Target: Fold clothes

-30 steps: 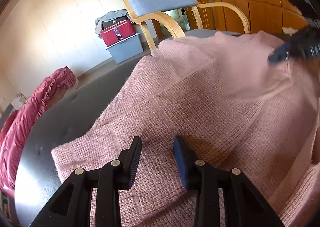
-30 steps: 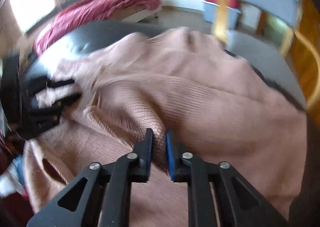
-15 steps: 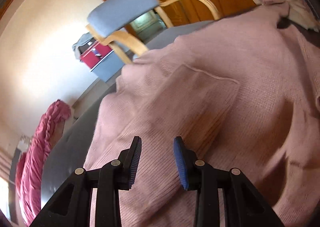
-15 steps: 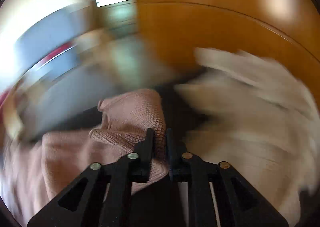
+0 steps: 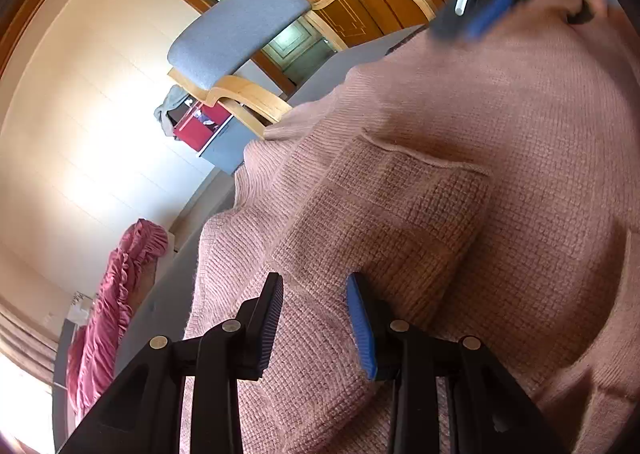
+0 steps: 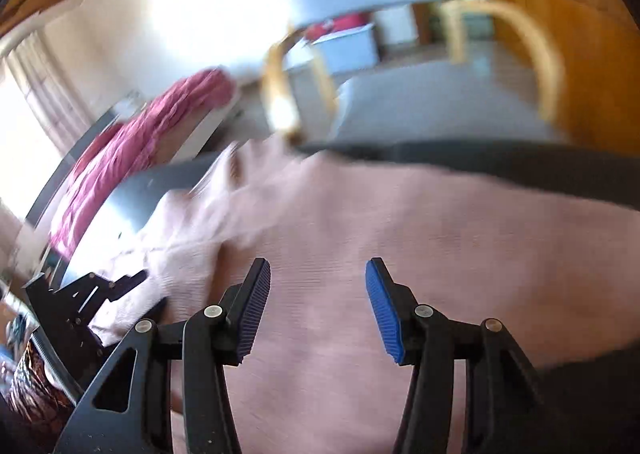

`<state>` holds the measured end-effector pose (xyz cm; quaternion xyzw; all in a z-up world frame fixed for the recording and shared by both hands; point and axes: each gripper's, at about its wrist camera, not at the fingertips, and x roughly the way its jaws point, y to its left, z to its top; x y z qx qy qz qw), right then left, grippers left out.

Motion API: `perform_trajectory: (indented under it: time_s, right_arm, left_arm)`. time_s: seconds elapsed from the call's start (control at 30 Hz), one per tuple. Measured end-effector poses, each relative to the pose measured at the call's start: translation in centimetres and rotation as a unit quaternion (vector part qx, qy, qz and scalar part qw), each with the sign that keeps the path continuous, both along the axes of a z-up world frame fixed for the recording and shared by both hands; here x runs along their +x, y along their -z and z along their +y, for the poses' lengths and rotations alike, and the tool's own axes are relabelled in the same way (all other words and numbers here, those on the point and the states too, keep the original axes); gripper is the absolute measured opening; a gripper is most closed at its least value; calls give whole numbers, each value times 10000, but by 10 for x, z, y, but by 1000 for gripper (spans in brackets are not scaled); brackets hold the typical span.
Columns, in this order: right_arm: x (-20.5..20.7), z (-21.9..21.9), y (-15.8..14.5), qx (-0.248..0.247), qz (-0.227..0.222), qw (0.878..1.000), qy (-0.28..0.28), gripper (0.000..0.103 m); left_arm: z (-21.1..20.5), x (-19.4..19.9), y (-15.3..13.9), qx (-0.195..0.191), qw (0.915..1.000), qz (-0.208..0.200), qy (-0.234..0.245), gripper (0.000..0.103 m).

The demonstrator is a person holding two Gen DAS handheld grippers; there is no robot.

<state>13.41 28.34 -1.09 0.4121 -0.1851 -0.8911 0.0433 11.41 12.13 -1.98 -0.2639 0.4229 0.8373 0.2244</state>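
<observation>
Left tool (image 5: pixel 316 318): open to a moderate gap, gripping nothing; fingers low over the knit, lower centre of the left view; touching or just above, cannot tell.
Right tool (image 6: pixel 318 306): jaws spread wide, empty; poised over the cloth at lower centre of the right view; also seen blurred at the upper right of the left view.
Pink sweater (image 5: pixel 460 182): waffle-knit, spread over the dark desk (image 6: pixel 480 162), filling the right and centre of the left view and the middle band of the right view; patch pocket (image 5: pixel 392 214) directly ahead of the left tool.
Surroundings: grey-cushioned wooden chair (image 5: pixel 240 30) at upper centre; red fabric (image 5: pixel 120 294) at left edge; red box on a grey bin (image 5: pixel 200 126) behind the chair.
Risk, loose fold: with neither tool gripping, thick springy knit likely to relax and slide open, since nothing pins the layer down.
Risk, wrong layer: a close here by the left tool likely to catch only the pocket flap rather than the body, dragging the top layer and skewing the fold.
Risk, blur: right view smeared by motion, so aim at an edge likely poor until settled.
Change, right tool: pinched on a bunched pink edge half a second ago, now released and wide open, facing the chair instead of the wood panel.
Change, left tool: same gap as before; view tilted further, pocket now closer.
</observation>
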Motion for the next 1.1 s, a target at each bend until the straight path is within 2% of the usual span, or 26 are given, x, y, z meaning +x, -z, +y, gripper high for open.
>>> perform_trajectory:
  time_s: [0.1,0.17,0.27,0.47,0.5,0.53,0.63,0.87,1.1]
  right_arm:
    - [-22,-22,26,216,-300,9992,145,55]
    - [-23,-36,30,696,-169,9970,277,67]
    - [-23,-49,29,1099,-245,9932,308,74]
    - [-25,-38,34,804,-218,9958,392,76]
    - [-27,-37,36,827,-222,9956,391,77]
    - [-28,-37,37,870,-231,9952,380,78]
    - [-27,-37,37,915,-236,9949,362,78]
    - [-25,-35,38,842,-218,9955,363,78]
    - [-22,-31,39,758,-197,9963,365,79]
  left_arm:
    - [2,-3,-3,58,9997,-170,-148,33]
    - [5,-9,-5,159,9991,-286,-283,33]
    - [12,-15,-4,247,9981,-299,-486,33]
    - [19,-16,2,299,9969,-117,-718,33]
    - [19,-16,3,310,9969,-134,-705,29]
    - [17,-16,3,365,9968,-211,-680,20]
    - [11,-20,0,668,9941,-587,-619,5]
    - [-2,-28,-8,1184,9848,-1069,-684,2]
    - [-32,-36,-29,1544,9772,-962,-1095,0]
